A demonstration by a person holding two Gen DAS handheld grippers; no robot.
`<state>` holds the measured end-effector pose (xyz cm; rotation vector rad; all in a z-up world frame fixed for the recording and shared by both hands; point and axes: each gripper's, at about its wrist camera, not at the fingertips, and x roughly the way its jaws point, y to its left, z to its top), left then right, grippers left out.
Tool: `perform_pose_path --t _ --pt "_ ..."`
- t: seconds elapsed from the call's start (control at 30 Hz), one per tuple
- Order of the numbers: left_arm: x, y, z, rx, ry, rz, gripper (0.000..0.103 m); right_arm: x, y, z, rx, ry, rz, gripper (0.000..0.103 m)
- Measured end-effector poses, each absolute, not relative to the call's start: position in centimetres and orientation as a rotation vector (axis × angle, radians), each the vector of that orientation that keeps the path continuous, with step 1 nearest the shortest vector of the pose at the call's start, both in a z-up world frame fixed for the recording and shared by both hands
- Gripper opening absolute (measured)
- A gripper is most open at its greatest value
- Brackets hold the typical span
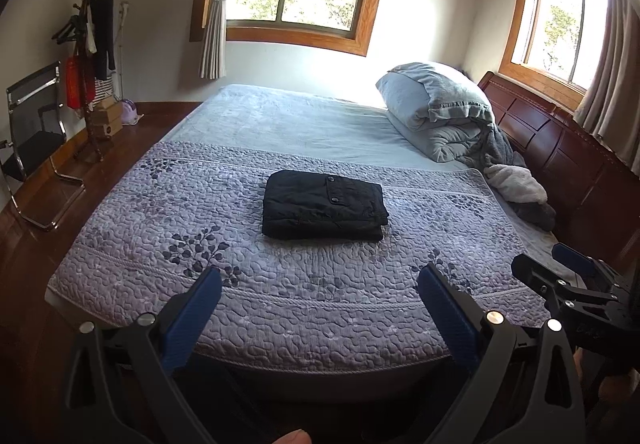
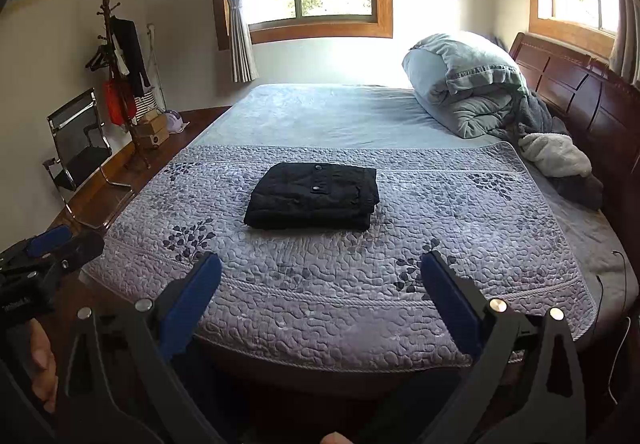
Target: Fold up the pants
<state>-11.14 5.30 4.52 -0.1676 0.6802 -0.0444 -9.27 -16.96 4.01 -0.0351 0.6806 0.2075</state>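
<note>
Black pants [image 1: 323,205] [image 2: 313,196] lie folded into a compact rectangle in the middle of the grey quilted bedspread [image 1: 200,212] [image 2: 460,212], two snap buttons facing up. My left gripper [image 1: 320,276] is open, held back over the bed's near edge, well short of the pants, nothing between its blue pads. My right gripper [image 2: 320,264] is open too, likewise back at the near edge and empty. The right gripper [image 1: 560,268] shows at the right side of the left wrist view; the left gripper [image 2: 56,244] shows at the left side of the right wrist view.
A rolled duvet and pillow [image 1: 440,108] [image 2: 468,84] and a crumpled blanket [image 2: 560,160] lie by the wooden headboard [image 2: 580,96] on the right. A chair [image 1: 32,140] and a coat rack [image 1: 90,56] stand on the wooden floor to the left.
</note>
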Motion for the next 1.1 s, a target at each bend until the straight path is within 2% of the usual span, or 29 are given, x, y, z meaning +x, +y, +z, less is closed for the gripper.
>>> perform_pose_path --t 1.1 --pt "-11.61 4.73 4.49 -0.120 0.668 0.016 0.099 -9.14 -16.79 3.29 -0.025 0.687 0.207 0.100"
